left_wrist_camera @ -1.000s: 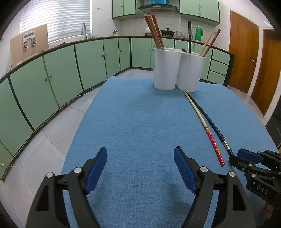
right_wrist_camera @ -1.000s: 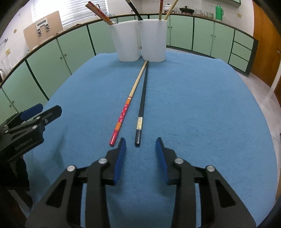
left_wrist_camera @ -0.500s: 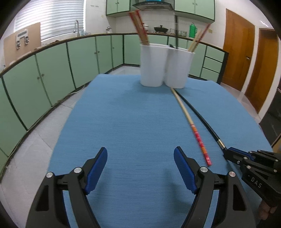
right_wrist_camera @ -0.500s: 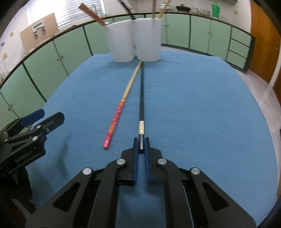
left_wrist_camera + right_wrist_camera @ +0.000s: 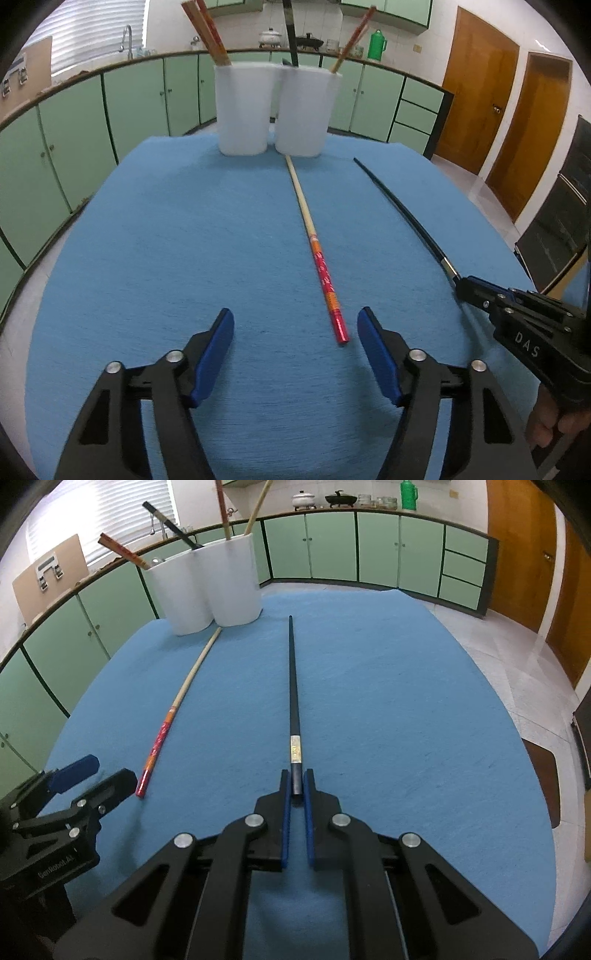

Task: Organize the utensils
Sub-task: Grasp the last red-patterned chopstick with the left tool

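My right gripper is shut on the near end of a long black chopstick, whose tip points away over the blue mat; it also shows in the left wrist view. A bamboo chopstick with a red patterned end lies on the mat, its red end just ahead of my open, empty left gripper. It also shows in the right wrist view. Two white holders stand at the far edge with chopsticks upright in them.
The blue mat covers the table. Green kitchen cabinets run around behind, and wooden doors stand to the right. The table edge drops to a tiled floor on the right.
My right gripper closed on the black chopstick's near end and swung it to the right, away from the bamboo one. My left gripper moved closer to the bamboo chopstick's red end.
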`<act>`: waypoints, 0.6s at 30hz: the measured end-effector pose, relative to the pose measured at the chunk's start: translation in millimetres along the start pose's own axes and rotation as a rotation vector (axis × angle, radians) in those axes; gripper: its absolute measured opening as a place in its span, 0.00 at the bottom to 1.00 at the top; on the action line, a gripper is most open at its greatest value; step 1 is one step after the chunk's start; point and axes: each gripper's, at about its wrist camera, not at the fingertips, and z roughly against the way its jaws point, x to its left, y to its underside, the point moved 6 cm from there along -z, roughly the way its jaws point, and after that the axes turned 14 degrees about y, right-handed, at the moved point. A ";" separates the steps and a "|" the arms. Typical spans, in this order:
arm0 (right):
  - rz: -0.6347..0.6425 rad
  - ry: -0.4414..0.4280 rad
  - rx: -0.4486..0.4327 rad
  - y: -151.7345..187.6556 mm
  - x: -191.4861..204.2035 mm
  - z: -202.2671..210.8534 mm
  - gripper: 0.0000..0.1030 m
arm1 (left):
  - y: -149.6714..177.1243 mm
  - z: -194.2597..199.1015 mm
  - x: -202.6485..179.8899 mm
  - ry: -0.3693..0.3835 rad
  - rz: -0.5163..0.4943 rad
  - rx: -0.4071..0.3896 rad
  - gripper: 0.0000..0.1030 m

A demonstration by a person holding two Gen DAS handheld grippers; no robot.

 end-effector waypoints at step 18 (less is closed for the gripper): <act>0.012 -0.003 0.004 0.5 -0.3 -3.5 0.06 | 2.8 -14.3 -18.1 -0.101 -0.086 0.043 0.06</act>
